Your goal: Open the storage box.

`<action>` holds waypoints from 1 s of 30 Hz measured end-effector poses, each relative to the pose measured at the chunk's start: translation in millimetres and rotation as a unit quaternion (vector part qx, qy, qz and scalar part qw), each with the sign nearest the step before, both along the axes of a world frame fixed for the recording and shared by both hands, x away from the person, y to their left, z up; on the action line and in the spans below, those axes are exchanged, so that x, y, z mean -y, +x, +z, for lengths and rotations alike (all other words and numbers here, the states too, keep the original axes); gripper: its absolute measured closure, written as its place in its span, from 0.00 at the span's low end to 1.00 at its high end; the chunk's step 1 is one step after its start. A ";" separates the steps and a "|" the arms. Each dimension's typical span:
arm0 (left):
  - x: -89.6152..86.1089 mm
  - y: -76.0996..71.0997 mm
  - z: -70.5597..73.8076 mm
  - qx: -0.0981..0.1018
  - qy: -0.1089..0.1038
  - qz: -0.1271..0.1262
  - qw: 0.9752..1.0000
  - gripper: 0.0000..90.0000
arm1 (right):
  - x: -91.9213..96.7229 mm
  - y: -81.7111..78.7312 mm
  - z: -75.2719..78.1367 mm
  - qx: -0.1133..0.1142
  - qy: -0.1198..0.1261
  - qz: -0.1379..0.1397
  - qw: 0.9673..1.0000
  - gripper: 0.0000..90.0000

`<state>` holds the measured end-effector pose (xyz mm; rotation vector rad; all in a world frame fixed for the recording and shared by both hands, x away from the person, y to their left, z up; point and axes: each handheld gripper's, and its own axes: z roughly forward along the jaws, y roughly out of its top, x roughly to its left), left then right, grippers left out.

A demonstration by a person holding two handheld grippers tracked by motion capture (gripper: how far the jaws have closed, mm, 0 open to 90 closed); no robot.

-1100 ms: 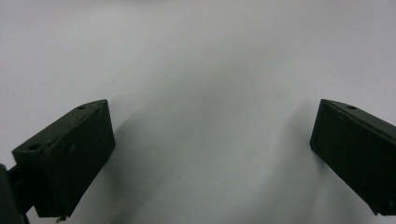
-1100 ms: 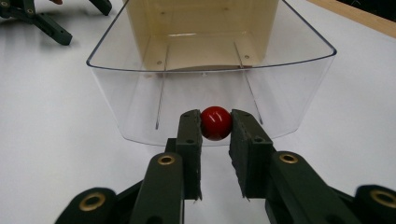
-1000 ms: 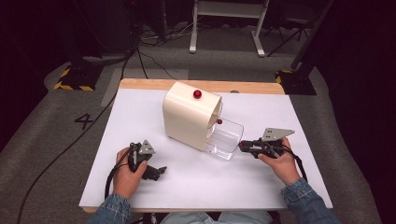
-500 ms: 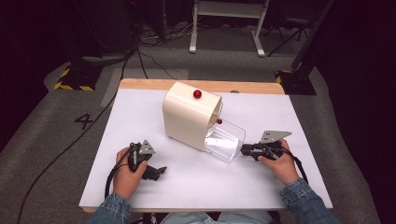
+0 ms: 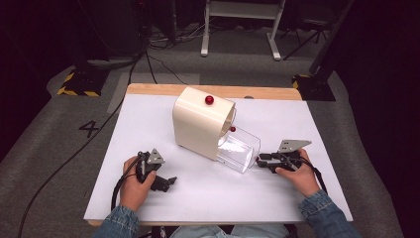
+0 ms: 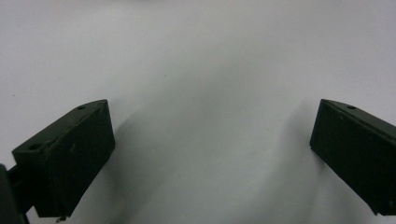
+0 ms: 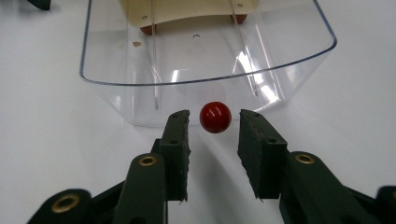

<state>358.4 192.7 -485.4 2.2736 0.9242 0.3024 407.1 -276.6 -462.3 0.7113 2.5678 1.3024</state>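
Observation:
A cream box (image 5: 198, 126) with a red knob (image 5: 209, 100) on top stands mid-table. Its clear plastic drawer (image 5: 240, 148) is pulled out toward the right. In the right gripper view the drawer's wall (image 7: 140, 70) rises ahead, with a small red ball knob (image 7: 215, 116) on its front. My right gripper (image 7: 214, 122) straddles that knob; its jaws have just been opening, and a gap shows on each side of the ball. The right gripper (image 5: 258, 161) lies level at the drawer's front. My left gripper (image 5: 171, 182) rests on the white table (image 6: 201, 56), and its jaws (image 6: 213, 106) stand wide apart with nothing between them.
A second red ball (image 5: 232, 129) sits at the box's mouth above the drawer. The white tabletop (image 5: 148, 114) has a wooden far edge (image 5: 163, 89). Cables (image 5: 148, 54) and a stand's legs (image 5: 237, 29) lie on the grey floor beyond.
The right gripper's jaws have parted from the red drawer knob. The right hand has drifted slightly toward the near edge. The left hand has not moved.

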 end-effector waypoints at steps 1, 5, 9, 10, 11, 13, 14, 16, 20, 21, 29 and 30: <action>0.0 -0.1 -0.1 0.001 0.000 0.000 1.000 0.00 | 0.0 0.0 0.0 0.000 0.000 0.000 1.000 0.71; 0.0 0.0 0.0 0.000 0.000 0.000 1.000 0.00 | 6.2 -8.6 12.4 0.011 0.015 -0.009 1.000 0.71; 0.0 -0.2 -0.1 0.001 0.000 0.000 1.000 0.00 | 9.7 -13.3 29.3 0.026 0.031 -0.017 0.999 0.71; 0.0 -0.2 -0.1 0.001 0.000 0.001 1.000 0.00 | 10.3 -14.4 34.3 0.031 0.035 -0.018 0.999 0.71; 0.0 -0.1 -0.1 0.001 0.000 0.001 1.000 0.00 | 10.6 -15.5 38.1 0.034 0.040 -0.019 0.998 0.70; 0.1 -0.1 -0.1 0.001 -0.001 0.001 1.000 0.00 | 11.4 -19.0 48.8 0.042 0.049 -0.021 0.998 0.70; 0.1 -0.1 -0.1 0.001 -0.001 0.001 1.000 0.00 | 11.6 -19.6 52.2 0.046 0.049 -0.021 0.998 0.69; 0.1 0.0 -0.1 0.001 -0.001 0.001 1.000 0.00 | 11.5 -20.7 62.5 0.050 0.052 -0.020 0.997 0.69; 0.1 -0.2 -0.1 0.001 0.000 0.001 1.000 0.00 | 6.5 -18.7 79.3 0.058 0.058 -0.020 0.996 0.69; 0.0 -0.2 -0.1 0.001 0.000 0.001 1.000 0.00 | 4.5 -17.6 82.4 0.059 0.058 -0.020 0.996 0.69; -0.1 -0.7 -0.4 0.002 -0.001 0.001 1.000 0.00 | -18.5 -3.6 94.2 0.066 0.064 -0.007 0.996 0.67; -0.2 -0.7 -0.3 0.003 0.001 0.000 1.000 0.00 | -22.3 -1.4 94.9 0.066 0.066 -0.004 0.996 0.67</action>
